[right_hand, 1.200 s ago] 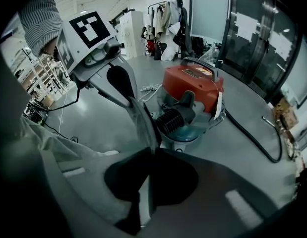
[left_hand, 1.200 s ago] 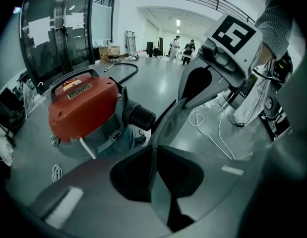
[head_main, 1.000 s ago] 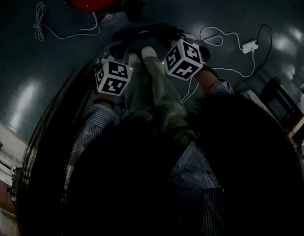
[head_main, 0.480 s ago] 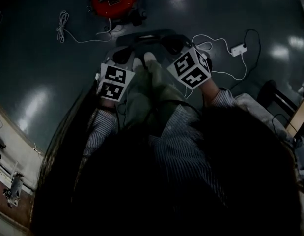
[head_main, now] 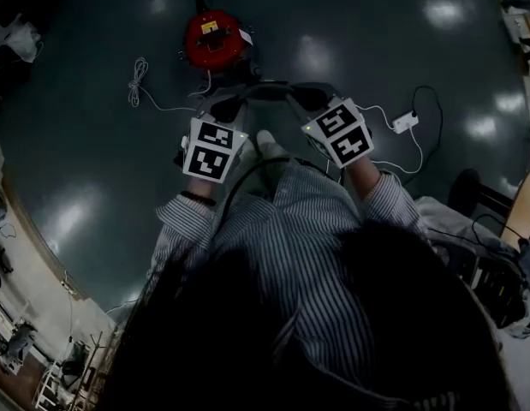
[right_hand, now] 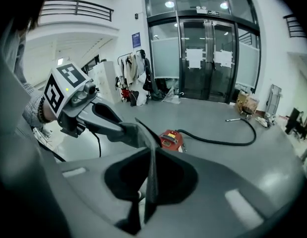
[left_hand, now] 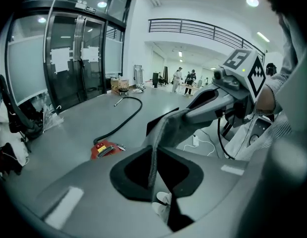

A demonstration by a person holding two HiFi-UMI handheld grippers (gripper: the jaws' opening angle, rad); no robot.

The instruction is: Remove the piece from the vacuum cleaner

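Observation:
Both grippers hold one thin dark flat piece (head_main: 270,86) between them, above the floor and in front of the person's striped shirt. My left gripper (head_main: 228,107) is shut on its left end. My right gripper (head_main: 306,98) is shut on its right end. In the left gripper view the piece (left_hand: 160,133) runs edge-on from my jaws (left_hand: 154,168) to the other gripper (left_hand: 218,97). The right gripper view shows the same piece (right_hand: 146,133) leaving my jaws (right_hand: 152,182). The red vacuum cleaner (head_main: 215,39) stands on the floor beyond, apart from the piece.
A black hose (left_hand: 124,117) leads from the vacuum cleaner (left_hand: 104,149) across the grey floor. A white cord coil (head_main: 139,82) lies to its left. A white power strip with its cable (head_main: 404,122) lies at the right. Glass doors (right_hand: 205,58) and clutter stand at the room's edge.
The head view has drawn back from the floor, and the red vacuum cleaner now looks smaller and sits lower in the picture. Both grippers stay shut on the piece, side by side.

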